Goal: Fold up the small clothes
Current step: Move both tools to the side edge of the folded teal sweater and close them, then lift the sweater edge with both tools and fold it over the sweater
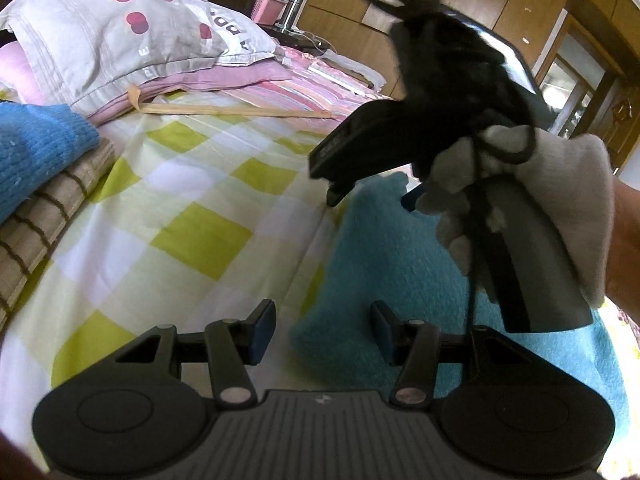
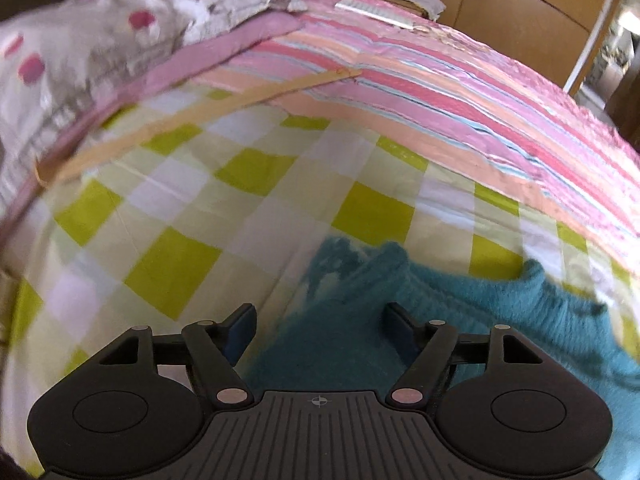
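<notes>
right wrist view: i'd pinch the soft, light, fuzzy teal sweater (image 2: 460, 320) at its near edge; right hand-held gripper (image 2: 318, 330) gapes empty above it, left hand-held gripper (image 1: 322, 334) likewise empty.

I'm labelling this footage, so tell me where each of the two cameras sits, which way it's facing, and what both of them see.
Left wrist: on the left gripper, looking down along its open fingers across the bed to the pillow; the gloved right hand and its device show.
Right wrist: on the right gripper, jaws open, tilted down at the checked sheet; only its own fingers show.
Shared: the teal garment, checked sheet, wooden stick, pillow.
</notes>
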A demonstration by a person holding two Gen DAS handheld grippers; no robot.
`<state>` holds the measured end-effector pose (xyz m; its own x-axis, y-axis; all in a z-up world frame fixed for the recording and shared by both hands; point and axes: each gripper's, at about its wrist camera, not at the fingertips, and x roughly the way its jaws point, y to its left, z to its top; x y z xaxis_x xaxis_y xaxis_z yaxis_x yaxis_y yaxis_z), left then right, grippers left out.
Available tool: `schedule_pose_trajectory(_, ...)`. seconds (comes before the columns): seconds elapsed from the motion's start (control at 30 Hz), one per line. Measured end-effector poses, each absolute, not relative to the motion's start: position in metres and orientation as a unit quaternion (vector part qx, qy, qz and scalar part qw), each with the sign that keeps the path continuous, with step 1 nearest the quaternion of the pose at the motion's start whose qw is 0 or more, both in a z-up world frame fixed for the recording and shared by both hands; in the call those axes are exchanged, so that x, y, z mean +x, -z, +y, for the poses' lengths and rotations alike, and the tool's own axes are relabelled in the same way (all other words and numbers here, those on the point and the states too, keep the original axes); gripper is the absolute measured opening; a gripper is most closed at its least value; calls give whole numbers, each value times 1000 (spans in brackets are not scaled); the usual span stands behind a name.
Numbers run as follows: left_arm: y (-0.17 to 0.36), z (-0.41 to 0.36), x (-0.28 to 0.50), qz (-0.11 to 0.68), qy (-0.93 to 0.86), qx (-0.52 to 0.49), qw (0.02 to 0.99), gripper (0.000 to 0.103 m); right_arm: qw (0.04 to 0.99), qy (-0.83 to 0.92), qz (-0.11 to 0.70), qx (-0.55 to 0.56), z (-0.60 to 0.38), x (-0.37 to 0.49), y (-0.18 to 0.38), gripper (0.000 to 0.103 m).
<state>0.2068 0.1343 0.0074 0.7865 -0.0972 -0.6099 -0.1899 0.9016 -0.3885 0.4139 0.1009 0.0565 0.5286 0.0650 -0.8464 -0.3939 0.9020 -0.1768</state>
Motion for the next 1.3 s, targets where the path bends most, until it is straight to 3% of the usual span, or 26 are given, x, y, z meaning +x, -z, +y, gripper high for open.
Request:
schedule_pose_trajectory(0.27, -7, 133, 208, 327, -20, -217, 920, 57, 846, -125, 460, -241, 115, 413, -44, 72)
schedule_pose_trajectory(0.33, -6, 134, 208, 327, -19, -217, 920, 58, 847, -125, 455, -246, 111, 412, -45, 61)
schedule_pose_trajectory(0.6, -8, 133, 205, 320, -7, -214, 923, 69, 848, -134, 443, -258, 105, 407, -50, 43)
schedule_pose_trajectory(0.8, -14, 127, 196, 291, 4, -204, 935, 81, 858, -154, 447, -202, 79, 407, -74, 26)
schedule_pose_trajectory(0.9, -18, 123, 191, 270, 7, -191, 944, 92, 863, -161, 445, -174, 63, 405, -89, 23)
schedule_pose_trajectory(1.3, -25, 112, 177, 220, 24, -175, 959, 98, 877, -182, 433, -98, 4, 395, -128, 21)
